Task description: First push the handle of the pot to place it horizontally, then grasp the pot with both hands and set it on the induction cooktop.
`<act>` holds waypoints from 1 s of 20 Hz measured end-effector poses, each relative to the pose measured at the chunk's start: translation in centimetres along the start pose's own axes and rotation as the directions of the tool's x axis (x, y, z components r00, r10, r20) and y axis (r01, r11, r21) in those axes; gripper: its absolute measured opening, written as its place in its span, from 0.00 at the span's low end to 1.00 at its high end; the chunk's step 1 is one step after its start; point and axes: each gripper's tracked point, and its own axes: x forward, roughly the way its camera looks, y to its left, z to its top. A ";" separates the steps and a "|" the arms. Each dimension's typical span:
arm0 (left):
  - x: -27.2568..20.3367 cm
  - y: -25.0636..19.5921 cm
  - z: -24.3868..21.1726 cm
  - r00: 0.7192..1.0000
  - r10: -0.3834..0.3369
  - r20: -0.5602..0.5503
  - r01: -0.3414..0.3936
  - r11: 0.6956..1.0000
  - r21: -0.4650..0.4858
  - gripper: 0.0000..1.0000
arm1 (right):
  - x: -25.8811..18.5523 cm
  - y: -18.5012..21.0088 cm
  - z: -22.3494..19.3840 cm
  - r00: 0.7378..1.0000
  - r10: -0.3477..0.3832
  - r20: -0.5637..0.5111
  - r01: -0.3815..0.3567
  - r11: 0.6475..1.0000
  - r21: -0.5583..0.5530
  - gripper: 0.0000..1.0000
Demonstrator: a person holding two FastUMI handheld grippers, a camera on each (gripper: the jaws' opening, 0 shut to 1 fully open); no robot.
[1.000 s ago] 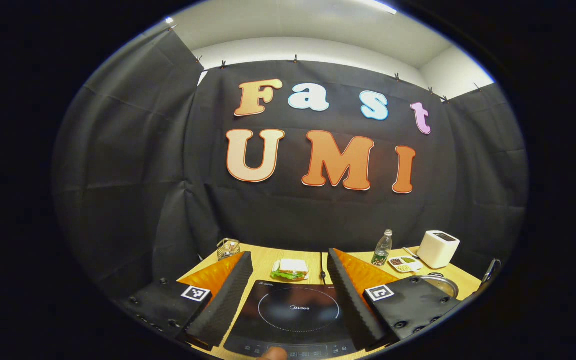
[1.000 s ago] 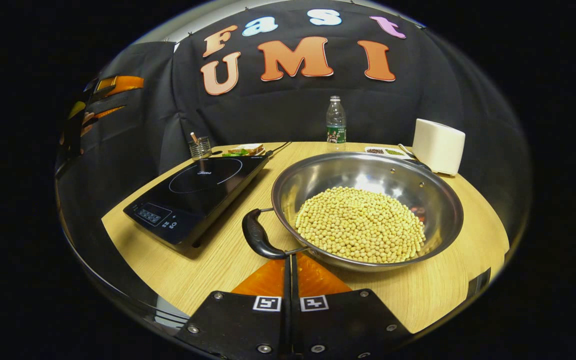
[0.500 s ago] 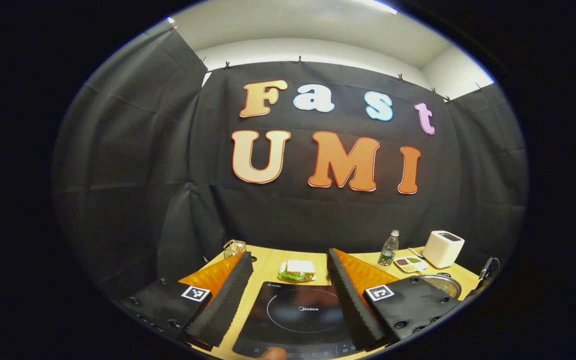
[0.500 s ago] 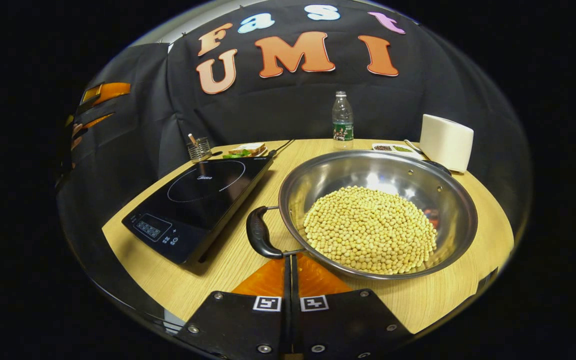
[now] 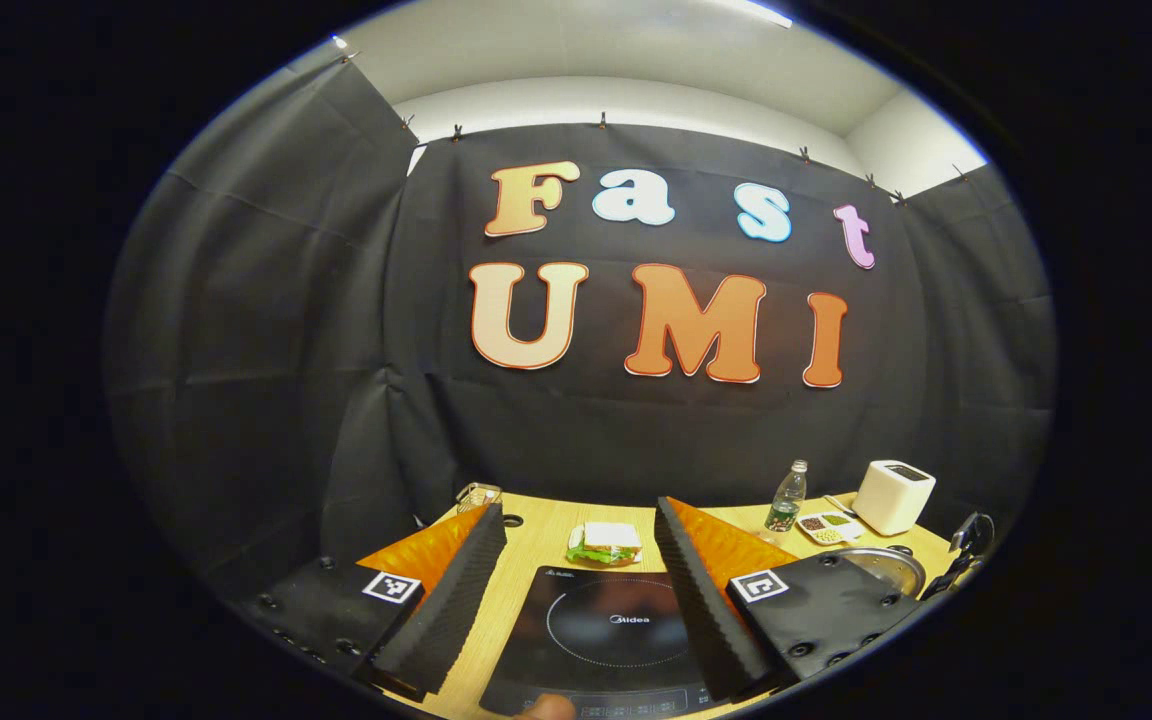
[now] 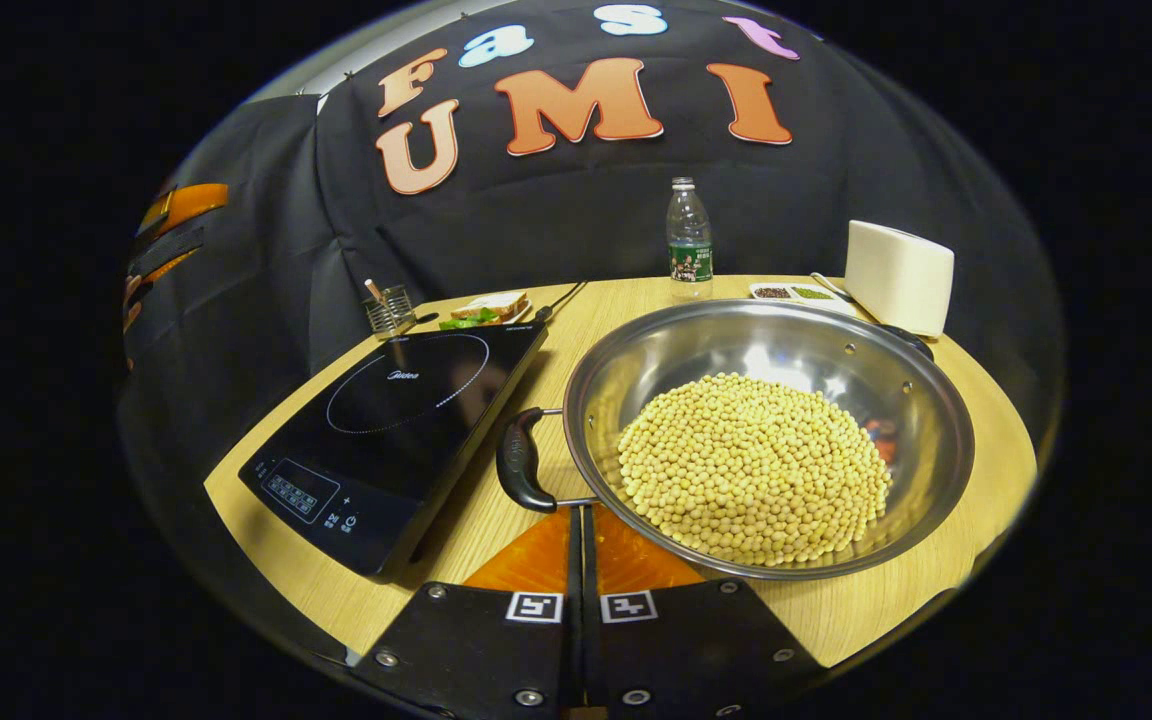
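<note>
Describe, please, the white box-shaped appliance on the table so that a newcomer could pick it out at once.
Start at the wooden table and find the big steel pot full of pale beans. Just behind the pot's far rim, at the table's back right corner, stands the white appliance. It is the one solid white block there, taller than the small dish beside it.

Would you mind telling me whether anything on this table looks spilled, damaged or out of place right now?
Nothing stands out. The soybeans lie heaped inside the pot, none on the table. The pot sits beside the induction cooktop, not yet on it, and the bottle stands upright.
</note>
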 end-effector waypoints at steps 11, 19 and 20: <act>0.2 1.2 -0.3 1.000 0.006 -0.005 -0.006 1.000 -0.023 0.97 | 0.9 1.6 0.9 1.000 0.007 -0.012 -0.006 1.000 0.019 0.00; 0.5 1.8 -0.7 1.000 0.007 -0.013 -0.007 0.999 -0.033 0.97 | 1.2 1.9 1.1 1.000 0.005 -0.023 -0.004 0.999 0.043 0.00; 0.5 1.7 -0.7 1.000 0.008 -0.014 -0.008 0.999 -0.034 0.98 | 1.2 1.9 1.1 1.000 0.004 -0.022 -0.003 0.999 0.044 0.00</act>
